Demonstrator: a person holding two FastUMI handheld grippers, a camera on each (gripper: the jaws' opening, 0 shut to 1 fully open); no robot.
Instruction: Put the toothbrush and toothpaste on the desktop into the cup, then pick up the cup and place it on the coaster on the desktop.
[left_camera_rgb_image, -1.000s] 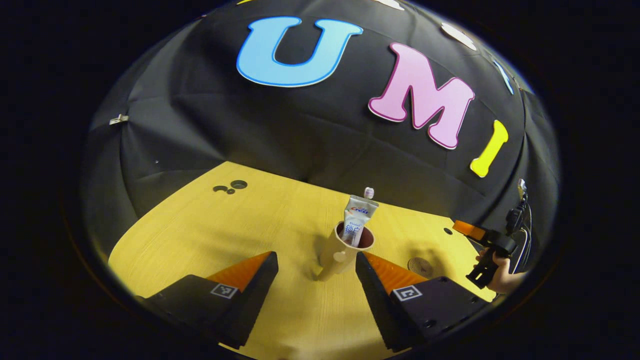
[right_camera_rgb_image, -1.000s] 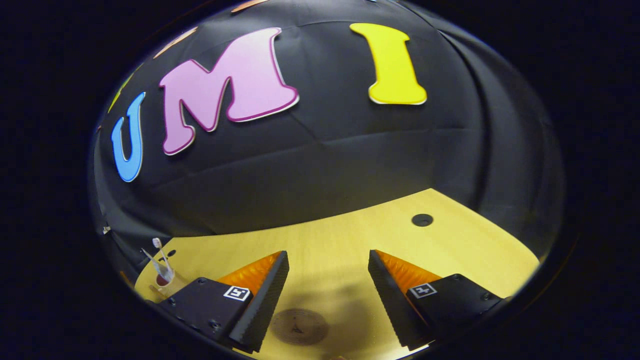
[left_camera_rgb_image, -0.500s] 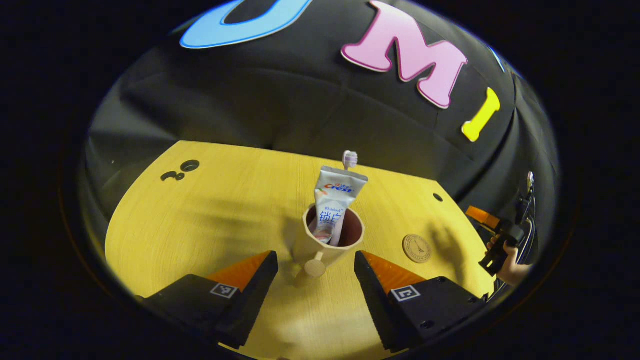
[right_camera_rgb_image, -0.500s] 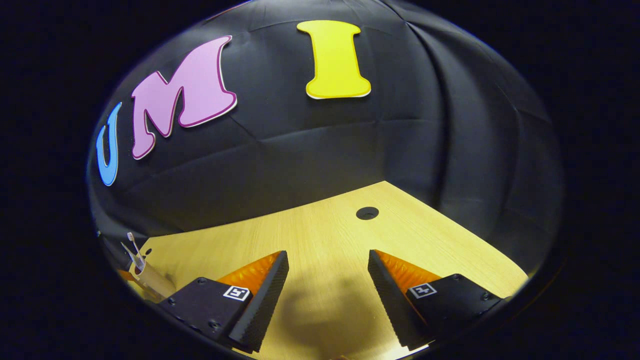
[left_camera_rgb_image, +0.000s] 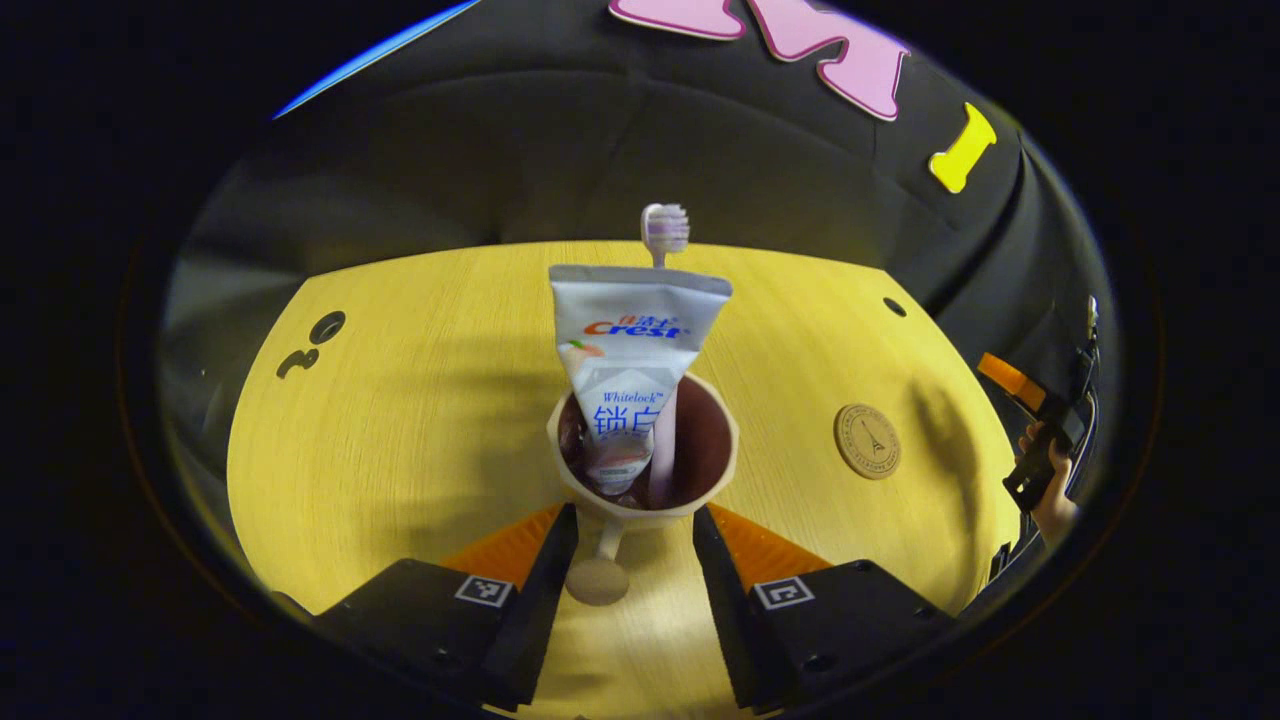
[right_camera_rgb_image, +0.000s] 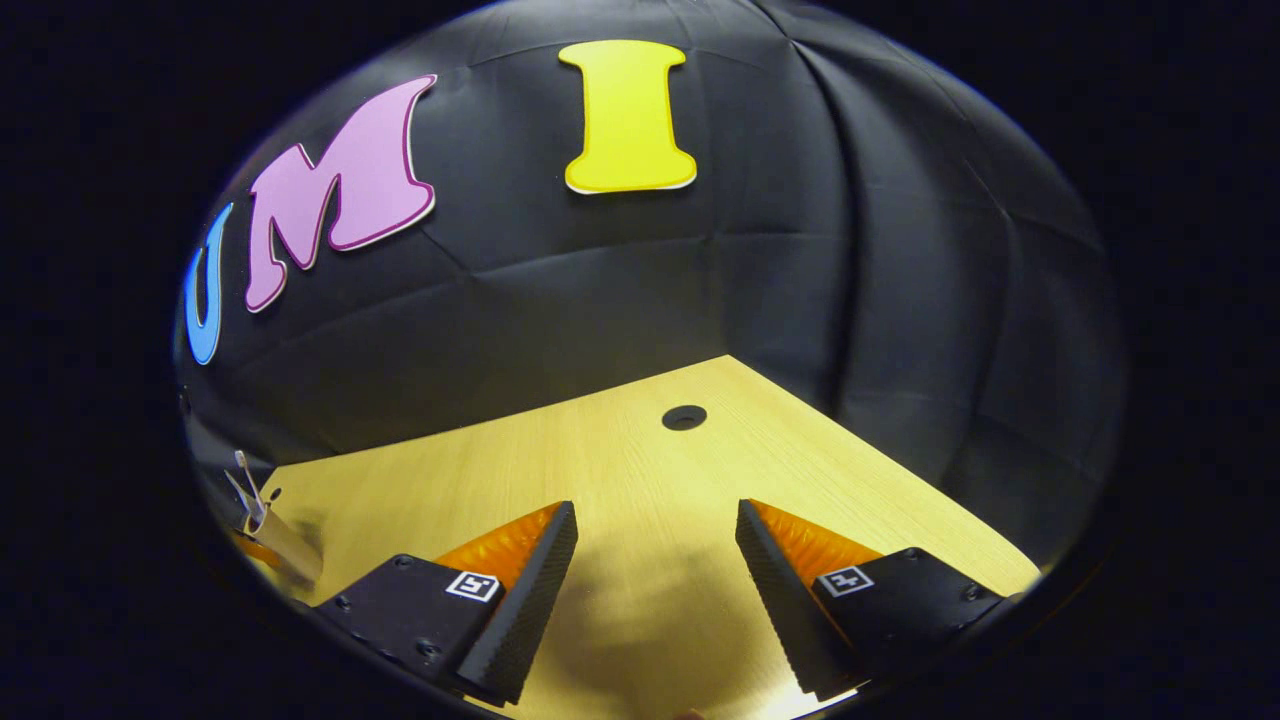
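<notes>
A beige cup (left_camera_rgb_image: 640, 470) stands on the wooden desktop (left_camera_rgb_image: 400, 420), with a white toothpaste tube (left_camera_rgb_image: 630, 350) and a toothbrush (left_camera_rgb_image: 665, 228) sticking up out of it. My left gripper (left_camera_rgb_image: 634, 515) has its fingers pressed against both sides of the cup's lower body, and the cup's handle (left_camera_rgb_image: 597, 578) points toward me between them. A round brown coaster (left_camera_rgb_image: 867, 441) lies to the right of the cup. My right gripper (right_camera_rgb_image: 657, 510) is open over bare desktop (right_camera_rgb_image: 620, 450), with the cup (right_camera_rgb_image: 280, 545) far off at its left. That gripper (left_camera_rgb_image: 1035, 430) also appears at the right edge, in a hand.
Round cable holes sit in the desktop at the far left (left_camera_rgb_image: 327, 327), the far right (left_camera_rgb_image: 894, 307) and ahead of the right gripper (right_camera_rgb_image: 684, 417). The black cloth wall closes the back and sides of the desk.
The left gripper moved in over the cup and its fingers narrowed onto the cup's sides. The right gripper swung right, away from the coaster, and stayed open.
</notes>
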